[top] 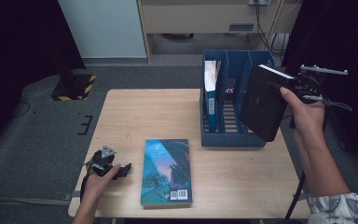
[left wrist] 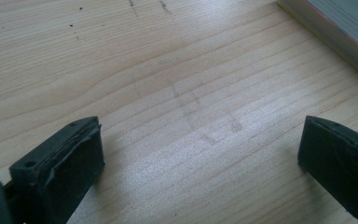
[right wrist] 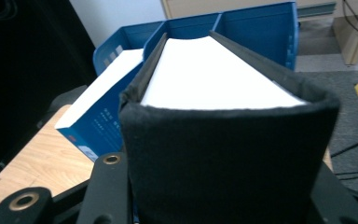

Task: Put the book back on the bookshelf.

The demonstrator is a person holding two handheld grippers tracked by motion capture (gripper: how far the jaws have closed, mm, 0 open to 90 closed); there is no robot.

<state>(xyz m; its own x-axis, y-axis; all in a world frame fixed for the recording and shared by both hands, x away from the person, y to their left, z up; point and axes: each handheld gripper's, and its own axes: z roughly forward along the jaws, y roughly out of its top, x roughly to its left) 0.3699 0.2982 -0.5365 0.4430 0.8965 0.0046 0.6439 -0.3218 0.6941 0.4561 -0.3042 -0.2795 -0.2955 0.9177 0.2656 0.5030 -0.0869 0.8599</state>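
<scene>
A thick black-covered book (top: 263, 105) hangs tilted in the air over the right end of the blue file rack (top: 233, 140), with my right gripper (top: 292, 85) shut on its spine end. In the right gripper view the black book (right wrist: 223, 140) sits between the jaws, white page edges up, pointing at the rack (right wrist: 261, 28). A blue book (top: 210, 93) stands in the rack's left slot. A teal picture-cover book (top: 166, 171) lies flat near the table's front edge. Left of it my left gripper (top: 116, 170) rests on the table; its view shows the gripper (left wrist: 200, 149) open over bare wood.
The wooden table (top: 158, 112) ends close behind the rack and just right of it. The teal book's page edge (left wrist: 340, 28) lies at the upper right of the left gripper view. A yellow-and-black striped base (top: 77, 86) stands on the floor at back left.
</scene>
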